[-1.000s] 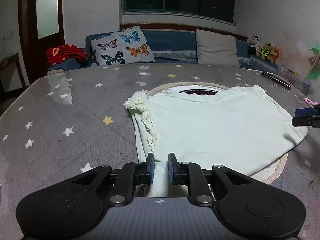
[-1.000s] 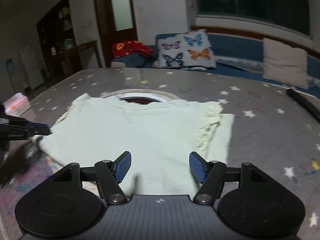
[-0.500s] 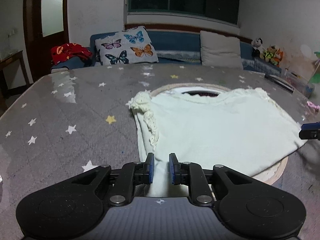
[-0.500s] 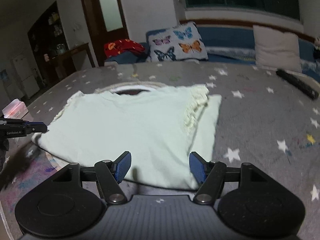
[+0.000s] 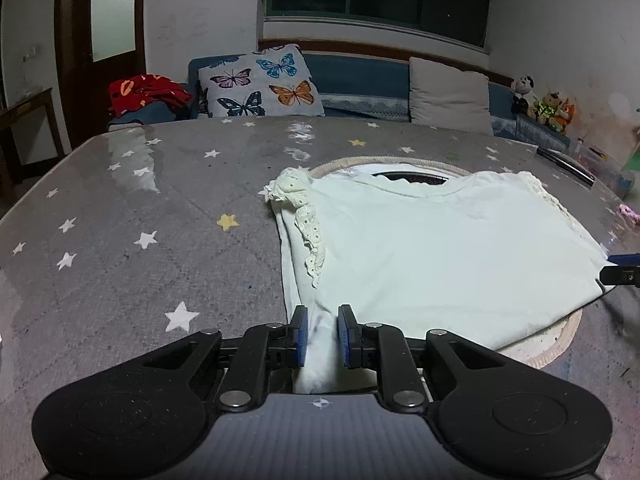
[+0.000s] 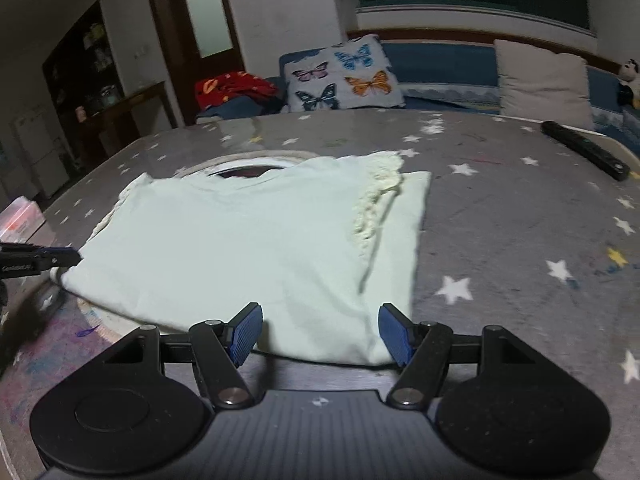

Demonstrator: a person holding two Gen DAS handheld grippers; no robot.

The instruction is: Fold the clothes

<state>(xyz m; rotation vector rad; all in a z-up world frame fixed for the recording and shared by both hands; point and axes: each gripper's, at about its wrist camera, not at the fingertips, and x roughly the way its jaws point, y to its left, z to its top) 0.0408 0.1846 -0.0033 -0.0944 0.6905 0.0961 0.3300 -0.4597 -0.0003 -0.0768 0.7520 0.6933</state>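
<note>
Pale green shirt lies on a starry grey table. Left gripper, at 6 o'clock, pinches its hem; right gripper hangs spread wide.

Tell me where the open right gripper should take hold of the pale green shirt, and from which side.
Grip the near hem corner of the pale green shirt, coming in low from the near edge. There the layers end in a thin free edge just ahead of the right gripper, mirroring the left gripper, which already pinches the hem.
</note>
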